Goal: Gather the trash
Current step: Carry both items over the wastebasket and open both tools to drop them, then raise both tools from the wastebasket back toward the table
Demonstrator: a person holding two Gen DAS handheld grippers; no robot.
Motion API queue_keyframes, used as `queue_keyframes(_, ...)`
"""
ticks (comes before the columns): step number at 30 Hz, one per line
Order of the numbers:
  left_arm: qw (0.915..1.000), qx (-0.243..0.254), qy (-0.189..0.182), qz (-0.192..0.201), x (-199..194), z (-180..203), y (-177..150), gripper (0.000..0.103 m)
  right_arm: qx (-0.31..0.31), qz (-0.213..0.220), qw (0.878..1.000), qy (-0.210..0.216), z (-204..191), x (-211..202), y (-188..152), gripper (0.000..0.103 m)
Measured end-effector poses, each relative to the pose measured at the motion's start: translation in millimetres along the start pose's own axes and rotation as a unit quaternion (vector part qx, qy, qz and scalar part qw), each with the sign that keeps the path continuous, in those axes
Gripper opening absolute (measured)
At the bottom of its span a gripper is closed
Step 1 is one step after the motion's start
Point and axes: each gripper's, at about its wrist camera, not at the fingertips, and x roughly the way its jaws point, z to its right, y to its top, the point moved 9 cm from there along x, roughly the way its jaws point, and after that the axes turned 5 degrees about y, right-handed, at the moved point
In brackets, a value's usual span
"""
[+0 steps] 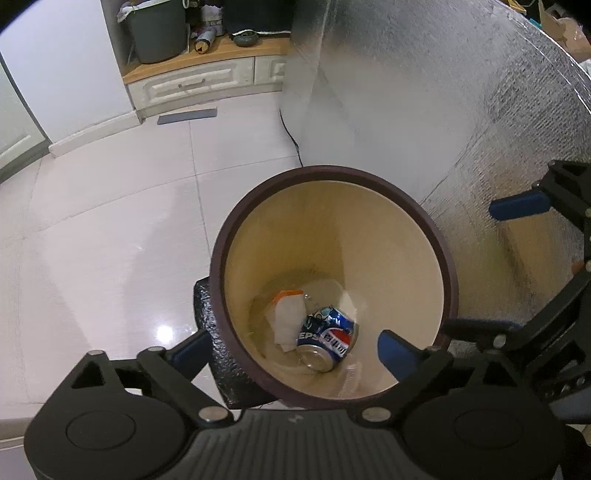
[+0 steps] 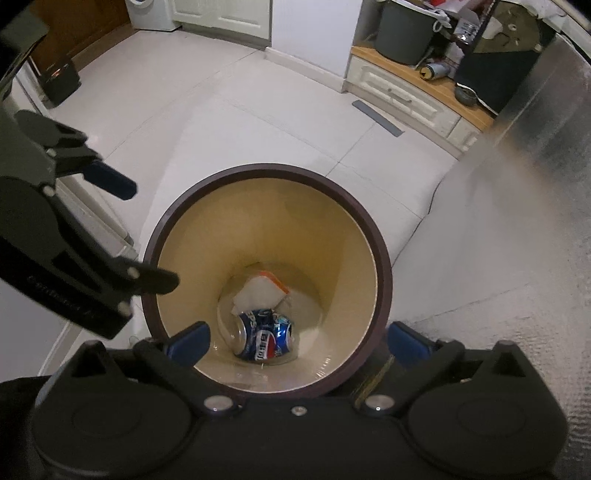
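Down at the bottom of the round bin lies a crushed blue can beside white paper — the left gripper and right gripper both spread wide, empty.

bin: base hidden | grey tub: top cut off | shelf clutter: unreadable

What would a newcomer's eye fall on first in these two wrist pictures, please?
Most likely the round bin with its dark rim and cream inside, standing on the pale tiled floor beside a silver foil sheet. At its bottom lie a crushed blue Pepsi can and a white wrapper. Both grippers, left and right, hang open above it.
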Motion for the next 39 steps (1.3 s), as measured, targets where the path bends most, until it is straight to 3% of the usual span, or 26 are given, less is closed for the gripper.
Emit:
queue_keyframes(9, 0.9999, -0.01, 0.006, 0.003, -11, -9, -12, 0.103, 0.038, -0.014, 0.999, -0.011, 4, -1, -12, 0.103)
queue_keyframes(16, 0.9996, -0.018, 0.015, 0.015, -28, -13, -20, 0.103, 0.098, 0.0, 0.995, -0.027, 18, -19, -23, 0.103)
queue_keyframes(26, 0.998, -0.034, 0.032, 0.042, -61, -14, -29, 0.103, 0.122, 0.025, 0.992, -0.031, 11, -46, -37, 0.103)
queue_keyframes(39, 0.991, -0.047, 0.048, 0.116, -130, -2, -39, 0.103, 0.102, 0.113, 0.987, -0.043, -18, -130, -41, 0.103)
